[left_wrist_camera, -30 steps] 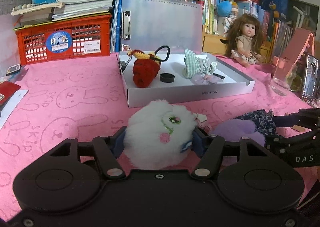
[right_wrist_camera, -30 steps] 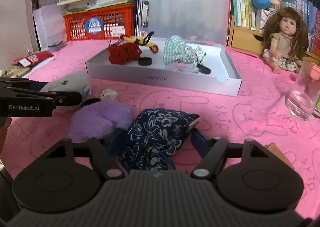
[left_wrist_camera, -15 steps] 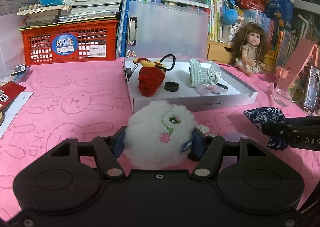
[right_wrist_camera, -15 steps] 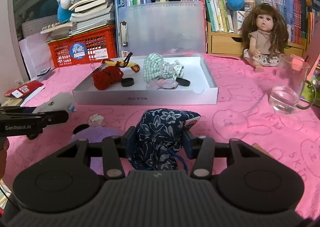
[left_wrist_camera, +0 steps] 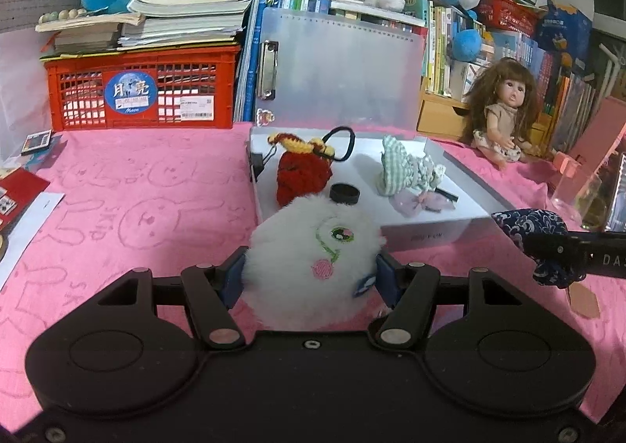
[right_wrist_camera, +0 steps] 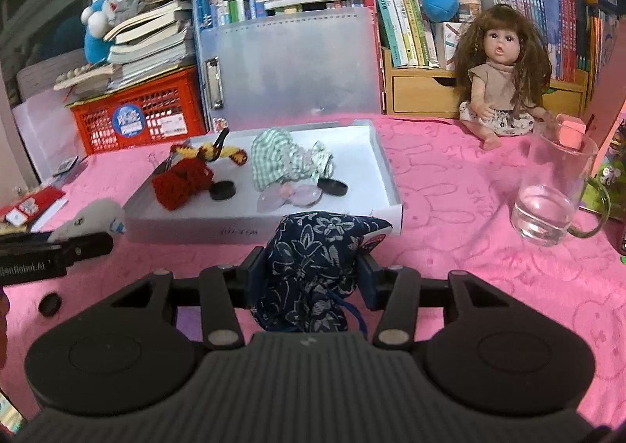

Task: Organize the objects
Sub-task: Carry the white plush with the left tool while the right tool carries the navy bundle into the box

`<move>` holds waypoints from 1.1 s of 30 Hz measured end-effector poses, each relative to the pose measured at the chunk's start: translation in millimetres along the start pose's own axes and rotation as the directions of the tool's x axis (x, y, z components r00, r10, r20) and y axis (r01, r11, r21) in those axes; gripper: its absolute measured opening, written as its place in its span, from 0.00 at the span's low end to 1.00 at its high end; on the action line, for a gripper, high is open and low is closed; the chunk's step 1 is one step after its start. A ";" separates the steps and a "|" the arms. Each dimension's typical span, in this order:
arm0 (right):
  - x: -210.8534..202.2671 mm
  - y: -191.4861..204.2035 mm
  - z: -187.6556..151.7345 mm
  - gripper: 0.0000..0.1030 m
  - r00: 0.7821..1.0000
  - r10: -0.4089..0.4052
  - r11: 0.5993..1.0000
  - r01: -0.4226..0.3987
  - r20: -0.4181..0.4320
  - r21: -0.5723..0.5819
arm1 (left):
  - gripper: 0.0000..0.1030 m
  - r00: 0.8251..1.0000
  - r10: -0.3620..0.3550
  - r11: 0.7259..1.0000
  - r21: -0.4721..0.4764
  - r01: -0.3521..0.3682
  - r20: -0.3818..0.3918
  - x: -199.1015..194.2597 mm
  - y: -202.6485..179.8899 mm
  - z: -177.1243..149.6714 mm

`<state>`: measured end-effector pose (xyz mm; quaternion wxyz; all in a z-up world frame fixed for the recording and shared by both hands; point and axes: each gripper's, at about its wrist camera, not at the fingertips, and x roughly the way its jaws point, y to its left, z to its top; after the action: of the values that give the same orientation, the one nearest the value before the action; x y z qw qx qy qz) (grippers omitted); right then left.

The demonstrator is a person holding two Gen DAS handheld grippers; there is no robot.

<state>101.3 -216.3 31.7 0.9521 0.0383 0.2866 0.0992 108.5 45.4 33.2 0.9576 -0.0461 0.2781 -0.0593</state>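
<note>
Item one: we hold a white fluffy pouch pinched between the jaws of our left gripper, raised just in front of the white tray on the pink counter. Item two: our right gripper has its jaws pressed on a navy floral pouch, also just before the tray's front wall. Inside the tray lie a red knitted pouch, a green checked pouch, two black discs and what looks like a sheer bow; a doll sits beyond the tray's right end.
</note>
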 end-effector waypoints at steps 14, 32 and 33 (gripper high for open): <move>41.4 -15.3 44.3 0.50 0.999 0.017 0.997 -0.013 -0.048 0.077 | 0.61 0.998 -0.017 0.997 -0.072 0.013 -0.054 51.4 -3.6 37.4; 107.4 -18.1 62.2 0.50 0.983 0.022 0.996 -0.006 -0.182 0.085 | 0.60 0.993 0.006 1.000 -0.016 -0.008 -0.117 117.0 -19.5 54.6; 109.4 -18.5 62.8 0.50 0.983 0.028 0.996 -0.012 -0.183 0.090 | 0.60 0.993 0.009 1.000 -0.014 -0.010 -0.119 120.2 -20.3 54.1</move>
<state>228.4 -212.3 22.7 0.9179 0.0738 0.3772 0.0990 236.6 11.6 17.8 0.9393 -0.0481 0.3351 -0.0554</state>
